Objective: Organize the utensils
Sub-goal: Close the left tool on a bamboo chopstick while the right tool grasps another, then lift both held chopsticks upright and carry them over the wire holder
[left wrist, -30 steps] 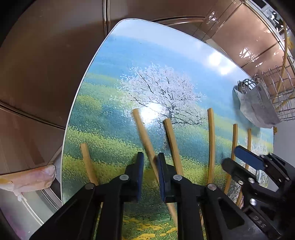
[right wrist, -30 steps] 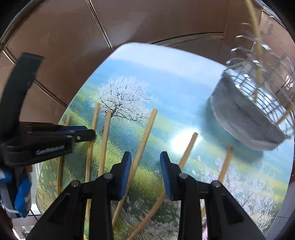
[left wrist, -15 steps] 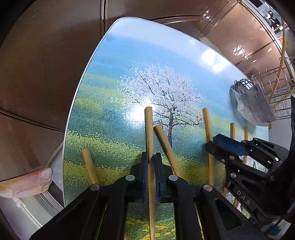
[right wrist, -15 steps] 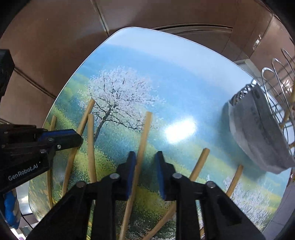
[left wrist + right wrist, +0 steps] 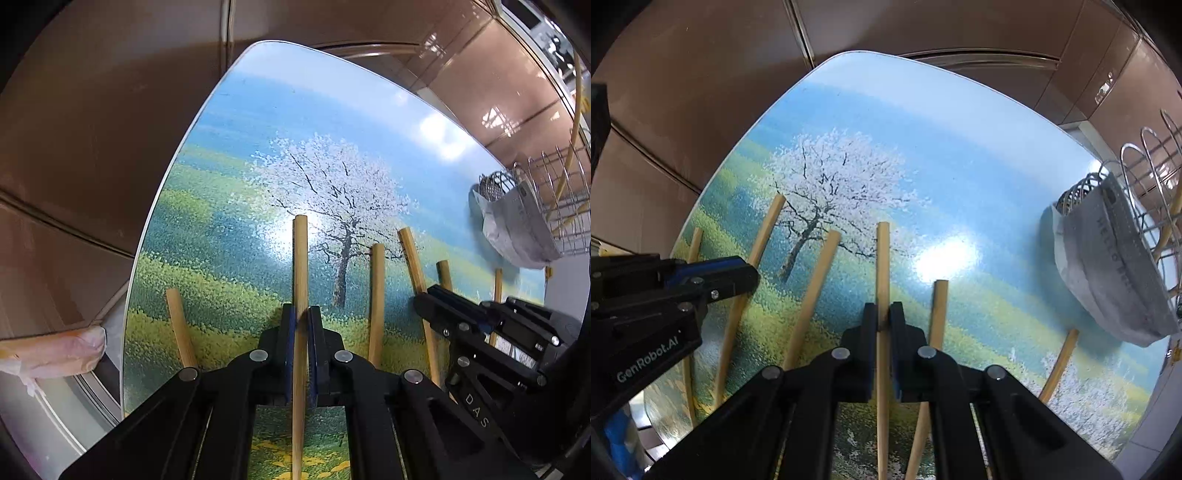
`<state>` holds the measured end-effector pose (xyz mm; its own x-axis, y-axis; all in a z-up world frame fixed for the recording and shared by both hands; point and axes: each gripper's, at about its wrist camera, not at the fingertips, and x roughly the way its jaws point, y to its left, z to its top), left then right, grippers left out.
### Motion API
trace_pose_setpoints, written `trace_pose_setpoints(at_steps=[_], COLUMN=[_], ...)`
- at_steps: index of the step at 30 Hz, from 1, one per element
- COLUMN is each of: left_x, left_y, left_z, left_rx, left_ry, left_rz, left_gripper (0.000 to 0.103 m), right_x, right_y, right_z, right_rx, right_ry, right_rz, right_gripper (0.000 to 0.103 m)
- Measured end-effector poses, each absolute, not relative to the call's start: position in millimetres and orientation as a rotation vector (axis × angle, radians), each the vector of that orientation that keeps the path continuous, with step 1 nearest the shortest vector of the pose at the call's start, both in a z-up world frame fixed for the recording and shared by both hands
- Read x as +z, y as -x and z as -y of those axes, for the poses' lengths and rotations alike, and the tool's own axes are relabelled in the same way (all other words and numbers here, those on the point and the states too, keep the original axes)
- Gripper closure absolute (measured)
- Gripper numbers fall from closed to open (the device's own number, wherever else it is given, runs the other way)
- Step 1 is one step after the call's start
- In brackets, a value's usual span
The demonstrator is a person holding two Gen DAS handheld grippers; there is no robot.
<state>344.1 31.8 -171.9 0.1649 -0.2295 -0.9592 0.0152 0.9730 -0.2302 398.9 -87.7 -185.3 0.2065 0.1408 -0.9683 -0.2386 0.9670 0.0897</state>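
Observation:
Several wooden chopsticks lie spread on a table top printed with a blossoming tree (image 5: 332,122). My left gripper (image 5: 301,321) is shut on one chopstick (image 5: 300,258), which runs straight out between its blue pads. My right gripper (image 5: 882,317) is shut on another chopstick (image 5: 882,258). Loose chopsticks lie on either side (image 5: 377,280) (image 5: 816,280) (image 5: 938,310). Each gripper shows in the other's view, the right one (image 5: 436,299) at the right and the left one (image 5: 742,273) at the left.
A wire utensil rack (image 5: 554,199) with a grey cloth pouch (image 5: 1108,258) on its front stands at the table's right edge; chopsticks stand in it. Brown tiled floor surrounds the table. A pale bag (image 5: 48,350) sits low at the left.
Both grippers went from open over the chopsticks to shut, each on one chopstick. Both held chopsticks now point straight ahead. The grippers have drawn closer together.

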Motion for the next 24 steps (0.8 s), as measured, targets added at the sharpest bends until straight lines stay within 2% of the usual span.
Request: trace_pose_setpoints(at_steps=[14, 24], left_x=[-147, -103], left_y=[-323, -281], left_z=[-59, -66], left_rx=[-0.17, -0.187], left_ry=[0.236, 0.23], left_rz=[-1.278, -1.101], left_gripper=[0.097, 0.098], right_x=[-150, -99], right_y=[-366, -314], right_z=[105, 125], right_rx=[0.319, 0.391], right_ry=[-0.006, -0.105], right_rz=[-1.182, -0.949], right_gripper=[0.097, 0.097])
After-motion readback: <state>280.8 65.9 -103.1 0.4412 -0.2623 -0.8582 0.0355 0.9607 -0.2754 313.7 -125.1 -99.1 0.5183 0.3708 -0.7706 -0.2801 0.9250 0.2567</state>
